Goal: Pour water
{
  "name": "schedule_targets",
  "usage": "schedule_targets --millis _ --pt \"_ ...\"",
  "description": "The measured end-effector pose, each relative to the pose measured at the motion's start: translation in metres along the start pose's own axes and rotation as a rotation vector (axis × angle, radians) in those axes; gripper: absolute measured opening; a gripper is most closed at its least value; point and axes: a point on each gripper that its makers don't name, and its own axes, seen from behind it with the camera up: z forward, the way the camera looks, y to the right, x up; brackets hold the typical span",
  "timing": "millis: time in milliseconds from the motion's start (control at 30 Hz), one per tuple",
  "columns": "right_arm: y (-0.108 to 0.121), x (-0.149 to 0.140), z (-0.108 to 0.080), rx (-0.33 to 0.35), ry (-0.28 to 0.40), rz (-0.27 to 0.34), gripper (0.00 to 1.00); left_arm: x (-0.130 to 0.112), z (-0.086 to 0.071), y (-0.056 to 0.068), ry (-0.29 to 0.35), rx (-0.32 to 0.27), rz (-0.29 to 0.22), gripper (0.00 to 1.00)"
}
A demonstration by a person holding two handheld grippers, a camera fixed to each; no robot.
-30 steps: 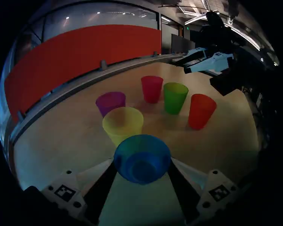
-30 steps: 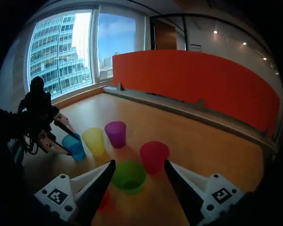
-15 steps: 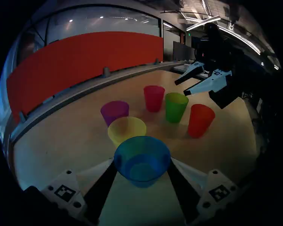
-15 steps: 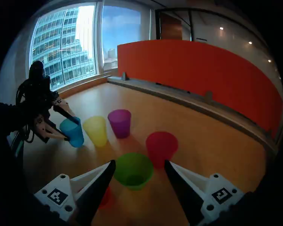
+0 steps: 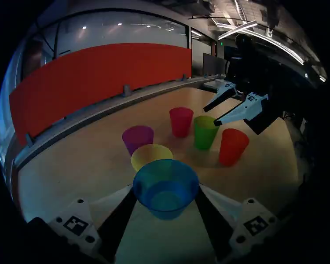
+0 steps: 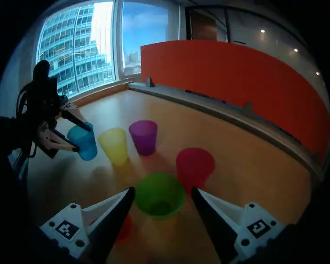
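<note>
Cups clustered on the wooden table [image 6: 253, 167]! The left gripper [image 5: 165, 188] is clamped on the blue cup [image 5: 166, 199], just in front of the yellow cup [image 5: 151, 153]. Left gripper view catches the right gripper [image 5: 210, 116] hanging above the green cup [image 5: 205, 132], fingers spread; the right gripper view puts that cup between them, and bright windows [image 6: 77, 48] beyond. Bare wood runs wide to the red partition [image 6: 235, 75], well clear of cups.

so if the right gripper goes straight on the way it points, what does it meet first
Most likely the green cup, framed just ahead between the open fingers of the right gripper; depth is hard to judge.
</note>
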Motion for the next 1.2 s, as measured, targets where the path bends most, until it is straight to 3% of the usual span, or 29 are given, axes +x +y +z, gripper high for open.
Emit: schedule_targets --millis 1200 --pt "0.001 -0.022 0.019 0.015 -0.106 -0.023 0.99 0.010 -0.004 -0.001 0.025 0.004 0.001 0.86"
